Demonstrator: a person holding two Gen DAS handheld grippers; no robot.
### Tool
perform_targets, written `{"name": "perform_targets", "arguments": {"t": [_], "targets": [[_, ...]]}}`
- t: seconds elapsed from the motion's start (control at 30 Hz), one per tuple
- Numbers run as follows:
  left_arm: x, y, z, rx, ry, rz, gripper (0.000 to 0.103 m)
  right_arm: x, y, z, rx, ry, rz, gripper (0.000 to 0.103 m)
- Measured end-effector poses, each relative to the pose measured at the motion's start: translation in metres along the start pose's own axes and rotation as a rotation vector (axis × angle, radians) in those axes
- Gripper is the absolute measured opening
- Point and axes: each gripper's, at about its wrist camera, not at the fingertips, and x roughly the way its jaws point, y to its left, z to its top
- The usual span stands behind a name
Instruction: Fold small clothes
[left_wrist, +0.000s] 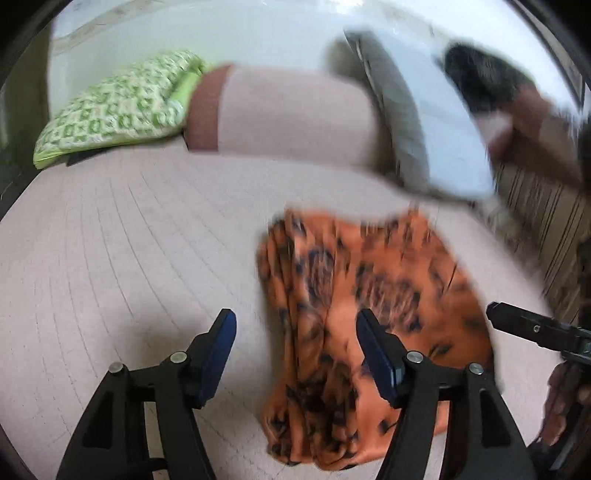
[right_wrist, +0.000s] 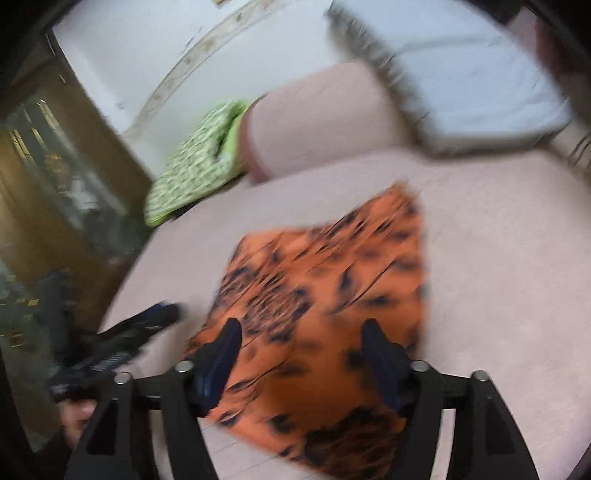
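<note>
Cloth (left_wrist: 365, 317), orange with dark blotches, lay spread on the pale pink bed (left_wrist: 129, 236). In the left wrist view it sat mostly to the right of the left gripper (left_wrist: 295, 328), running under the right-hand finger while the left-hand finger stood over bare bedding. In the right wrist view the cloth (right_wrist: 325, 295) lay directly beneath and ahead of the right gripper (right_wrist: 301, 343), between both fingers. Motion blur smeared the fabric's print and edges, and its near end was cut off behind the gripper frames. A green patterned pillow (left_wrist: 118, 107) and a pink bolster (left_wrist: 288, 114) lay beyond. Both grippers were spread wide, holding nothing; whether the tips touched the cloth could not be told.
</note>
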Motion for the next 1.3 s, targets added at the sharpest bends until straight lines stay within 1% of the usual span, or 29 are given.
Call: {"name": "perform_targets", "arguments": {"t": [0.03,0.07,0.1,0.17,0.23,0.27,0.33,0.37,0.43,0.5,0.53,0.57,0.6,0.67,0.7,0.77,0.87,0.93,0.97,1.0,1.03,1.07,1.1,1.13,1.17,1.2,1.23,1.27,1.3], "targets": [[0.024,-0.002,-0.01,0.018,0.104,0.055,0.07,0.01,-0.008,-0.006,0.026,0.035,-0.022,0.071],[0.036,-0.001,-0.016,0.022,0.165,0.053,0.072,0.018,-0.019,-0.012,0.069,0.053,-0.035,0.071],[0.038,0.003,-0.02,0.0,0.165,0.023,0.072,0.013,-0.02,-0.012,0.078,0.032,-0.019,0.071],[0.024,0.006,-0.01,-0.01,0.111,0.033,0.072,-0.001,-0.011,-0.003,0.066,0.016,-0.012,0.071],[0.012,0.005,0.008,-0.005,0.054,0.049,0.072,-0.015,-0.001,0.013,0.011,-0.031,-0.013,0.071],[0.007,0.004,0.019,-0.001,0.013,0.049,0.074,-0.019,0.002,0.026,-0.004,-0.056,0.004,0.071],[0.007,0.0,0.043,0.011,-0.032,0.034,0.08,-0.018,-0.001,0.046,0.007,-0.067,0.038,0.072],[0.012,-0.003,0.055,0.021,-0.044,0.042,0.08,-0.015,-0.006,0.058,0.026,-0.067,0.047,0.072],[0.028,-0.005,0.069,0.029,-0.032,0.074,0.08,0.004,-0.02,0.078,0.081,-0.053,0.038,0.073],[0.063,-0.006,0.073,0.037,0.07,0.129,0.08,0.041,-0.041,0.086,0.172,0.007,0.047,0.074],[0.089,-0.004,0.068,0.041,0.154,0.185,0.08,0.054,-0.052,0.083,0.21,0.037,0.042,0.074],[0.102,-0.001,0.063,0.032,0.201,0.203,0.083,0.06,-0.06,0.079,0.236,0.041,0.033,0.074],[0.107,0.005,0.058,-0.011,0.205,0.176,0.083,0.056,-0.059,0.076,0.233,0.016,0.042,0.074],[0.093,0.016,0.055,-0.108,0.163,0.145,0.083,0.035,-0.043,0.072,0.199,-0.028,0.014,0.074],[0.084,0.017,0.054,-0.119,0.156,0.146,0.083,0.027,-0.036,0.07,0.175,-0.042,0.003,0.074],[0.057,0.016,0.045,-0.126,0.106,0.151,0.083,0.003,-0.016,0.054,0.136,-0.079,0.008,0.074],[0.022,0.009,0.018,-0.12,0.056,0.112,0.085,-0.008,0.004,0.021,0.113,-0.061,0.039,0.076],[0.017,0.002,-0.001,-0.078,0.066,0.14,0.088,0.002,0.013,-0.001,0.074,0.009,-0.008,0.079],[0.024,-0.001,-0.012,-0.058,0.108,0.18,0.088,0.01,0.014,-0.012,0.062,0.039,-0.047,0.079],[0.031,-0.004,-0.017,-0.047,0.157,0.19,0.088,0.01,0.014,-0.018,0.049,0.026,-0.065,0.079],[0.036,0.0,-0.021,-0.053,0.185,0.177,0.089,0.005,0.018,-0.021,0.037,0.014,-0.083,0.079],[0.027,0.003,-0.024,-0.085,0.17,0.172,0.089,-0.005,0.026,-0.022,0.045,0.008,-0.102,0.079],[0.02,0.004,-0.023,-0.102,0.155,0.173,0.089,-0.013,0.031,-0.023,0.054,-0.004,-0.085,0.079],[0.008,0.004,-0.024,-0.12,0.129,0.171,0.089,-0.025,0.037,-0.028,0.06,-0.038,-0.043,0.079],[-0.002,0.003,-0.026,-0.125,0.1,0.167,0.089,-0.031,0.038,-0.033,0.059,-0.062,-0.032,0.079],[-0.007,0.001,-0.029,-0.11,0.077,0.17,0.09,-0.03,0.038,-0.038,0.052,-0.057,-0.046,0.082],[-0.005,-0.002,-0.032,-0.081,0.073,0.19,0.091,-0.02,0.034,-0.045,0.056,-0.019,-0.077,0.086],[0.006,-0.004,-0.036,-0.046,0.109,0.221,0.091,-0.008,0.027,-0.05,0.081,0.033,-0.098,0.086],[0.019,-0.002,-0.039,-0.036,0.183,0.239,0.091,0.003,0.015,-0.056,0.135,0.1,-0.125,0.086]]}}
